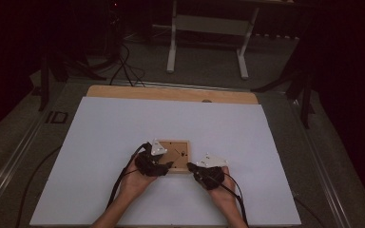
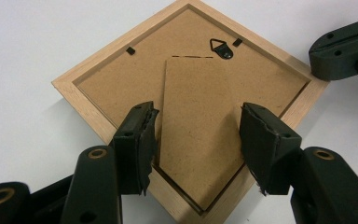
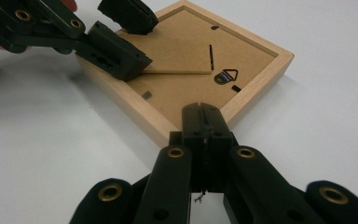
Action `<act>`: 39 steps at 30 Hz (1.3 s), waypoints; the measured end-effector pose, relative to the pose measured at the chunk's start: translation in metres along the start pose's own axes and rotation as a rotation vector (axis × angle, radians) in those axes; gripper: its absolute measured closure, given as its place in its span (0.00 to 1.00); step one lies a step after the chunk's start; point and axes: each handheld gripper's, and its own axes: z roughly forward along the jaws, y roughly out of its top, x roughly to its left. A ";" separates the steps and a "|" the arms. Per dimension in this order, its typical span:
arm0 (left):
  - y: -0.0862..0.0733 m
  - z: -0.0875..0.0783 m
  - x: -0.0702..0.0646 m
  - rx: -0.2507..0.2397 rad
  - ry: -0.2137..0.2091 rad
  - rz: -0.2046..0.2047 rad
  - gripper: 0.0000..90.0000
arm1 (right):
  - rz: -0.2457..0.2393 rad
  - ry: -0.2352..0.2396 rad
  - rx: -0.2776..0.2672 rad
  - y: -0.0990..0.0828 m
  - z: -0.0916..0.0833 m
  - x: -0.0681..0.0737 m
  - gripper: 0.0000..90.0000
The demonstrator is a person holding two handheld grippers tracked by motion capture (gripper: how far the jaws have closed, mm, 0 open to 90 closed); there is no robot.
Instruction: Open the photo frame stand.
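A light wooden picture frame (image 1: pixel 179 148) lies face down on the white board, its brown backing (image 2: pixel 121 84) up. A folding stand flap (image 2: pixel 200 121) and a black hanger (image 2: pixel 221 48) sit on the backing. My left gripper (image 2: pixel 198 135) reaches in over the frame's near left corner. Its pads close on the two side edges of the flap, whose free end stands a little off the backing (image 3: pixel 177 70). My right gripper (image 3: pixel 205 112) is shut with nothing between its jaws. Its tip rests on the frame's near right rim (image 3: pixel 235 109).
The white board (image 1: pixel 123 123) covers a wooden tabletop (image 1: pixel 171 92) and is bare around the frame. Cables (image 1: pixel 116 187) trail back from both grippers towards the near edge. A white table stand (image 1: pixel 209 28) and dark floor lie beyond the far edge.
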 end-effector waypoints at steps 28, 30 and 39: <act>0.017 -0.006 -0.001 0.020 -0.003 -0.026 0.57 | -0.001 0.001 0.004 0.000 0.000 0.000 1.00; 0.019 -0.007 -0.001 0.022 -0.004 -0.024 0.57 | -0.001 0.001 0.004 0.000 0.000 0.000 1.00; 0.030 -0.012 -0.002 0.009 0.004 -0.024 0.57 | -0.001 0.001 0.002 0.000 0.000 0.000 1.00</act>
